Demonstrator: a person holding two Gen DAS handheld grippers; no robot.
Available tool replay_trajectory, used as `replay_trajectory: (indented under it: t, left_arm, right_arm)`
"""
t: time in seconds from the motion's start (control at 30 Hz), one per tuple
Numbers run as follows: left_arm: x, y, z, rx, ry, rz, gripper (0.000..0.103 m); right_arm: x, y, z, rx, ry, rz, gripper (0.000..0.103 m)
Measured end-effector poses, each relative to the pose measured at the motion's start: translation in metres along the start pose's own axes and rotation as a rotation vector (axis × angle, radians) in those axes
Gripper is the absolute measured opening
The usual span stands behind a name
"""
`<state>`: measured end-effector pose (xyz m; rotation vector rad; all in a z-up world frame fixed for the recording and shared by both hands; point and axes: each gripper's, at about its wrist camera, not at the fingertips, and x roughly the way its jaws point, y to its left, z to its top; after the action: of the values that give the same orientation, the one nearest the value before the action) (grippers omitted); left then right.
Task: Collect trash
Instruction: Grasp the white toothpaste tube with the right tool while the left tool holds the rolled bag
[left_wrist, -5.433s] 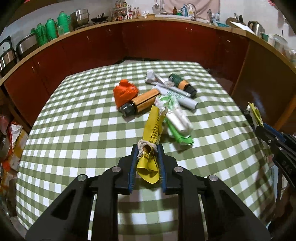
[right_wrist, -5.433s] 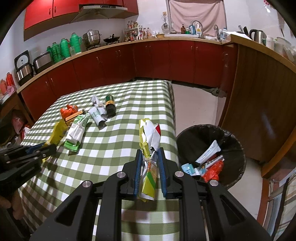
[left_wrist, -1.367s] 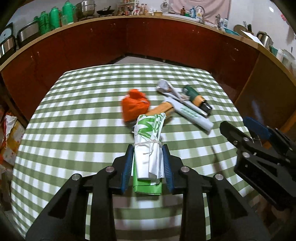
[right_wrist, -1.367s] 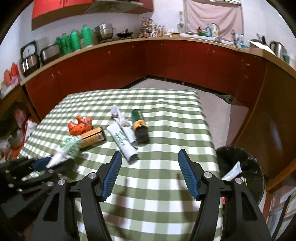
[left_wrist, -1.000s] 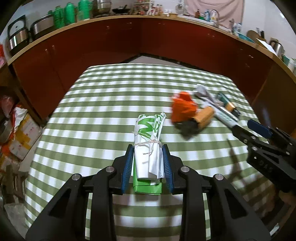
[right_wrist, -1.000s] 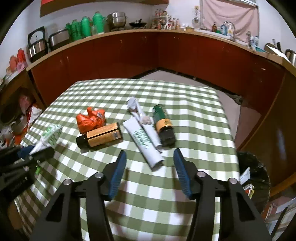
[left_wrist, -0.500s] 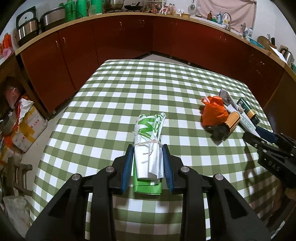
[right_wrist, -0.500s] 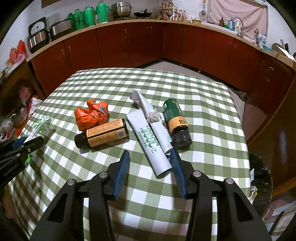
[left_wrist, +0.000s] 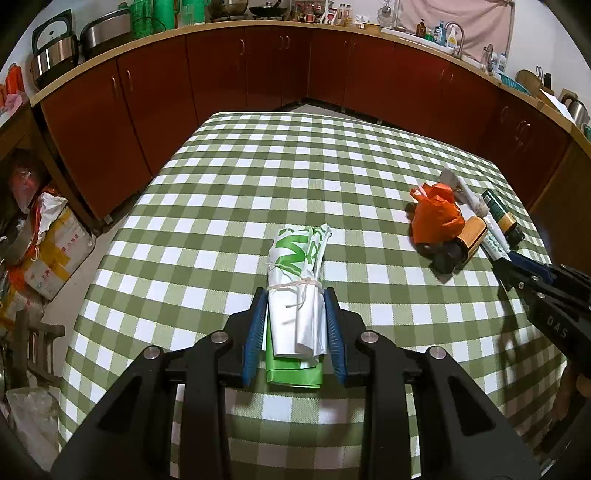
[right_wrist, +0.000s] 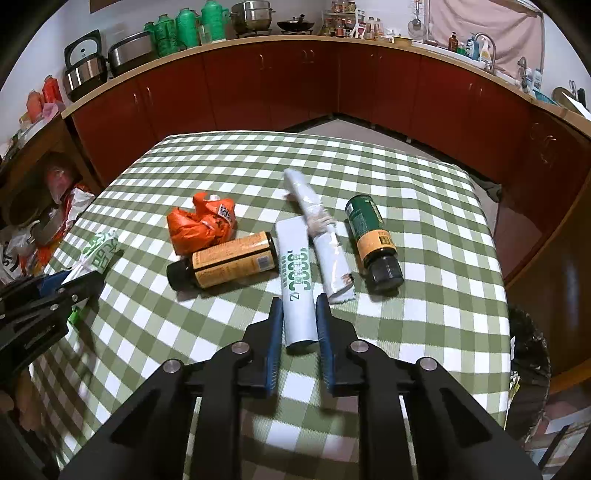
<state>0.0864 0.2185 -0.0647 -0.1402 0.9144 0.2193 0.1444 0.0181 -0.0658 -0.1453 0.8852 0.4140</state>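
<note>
Left claw (left_wrist: 295, 332): clamped on the white-and-green wrapper bundle (left_wrist: 297, 291), tied with string, held over the checked tabletop (left_wrist: 258, 177). Right claw (right_wrist: 298, 332): jaws set either side of the near end of the white printed tube (right_wrist: 297, 280), which lies flat; contact looks close, but you cannot tell whether it is gripped. Remaining on the tabletop: orange bag (right_wrist: 201, 223), amber bottle (right_wrist: 225, 264) touching it, pale wrapped roll (right_wrist: 321, 236) beside the tube, green bottle (right_wrist: 373, 240). Bin (right_wrist: 528, 354): at the right edge, below the tabletop, partly seen. Advice: close squarely on the tube, lift clear of the roll and amber bottle, then carry each load over the bin before you release.
</note>
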Motion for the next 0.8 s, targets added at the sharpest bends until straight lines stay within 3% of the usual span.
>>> replay_trajectory:
  t: [0.37,0.43,0.5,0.53,0.67,0.8]
  left_arm:
    - [-0.005,-0.003,-0.006,0.009,-0.005,0.006,0.03]
    - [-0.006,-0.002,-0.006,0.007,-0.006,0.008,0.03]
    - [-0.006,-0.001,-0.006,0.008,-0.009,0.014,0.03]
    - [-0.005,0.0,-0.006,0.01,-0.011,0.019,0.03]
    - [-0.005,0.002,-0.005,0.012,-0.012,0.028,0.03]
    - [-0.004,0.002,-0.006,0.019,-0.017,0.039,0.03]
  right_arm:
    - [-0.016,-0.008,-0.02,0.023,0.009,0.012,0.017]
    - [-0.015,-0.009,-0.019,0.028,0.008,0.005,0.021]
    - [-0.013,-0.01,-0.017,0.031,0.004,-0.001,0.038]
    - [-0.011,-0.01,-0.016,0.031,0.003,-0.005,0.038]
    - [-0.006,-0.008,-0.01,0.03,-0.002,-0.004,0.038]
    - [-0.006,-0.007,-0.008,0.031,-0.003,0.019,0.018]
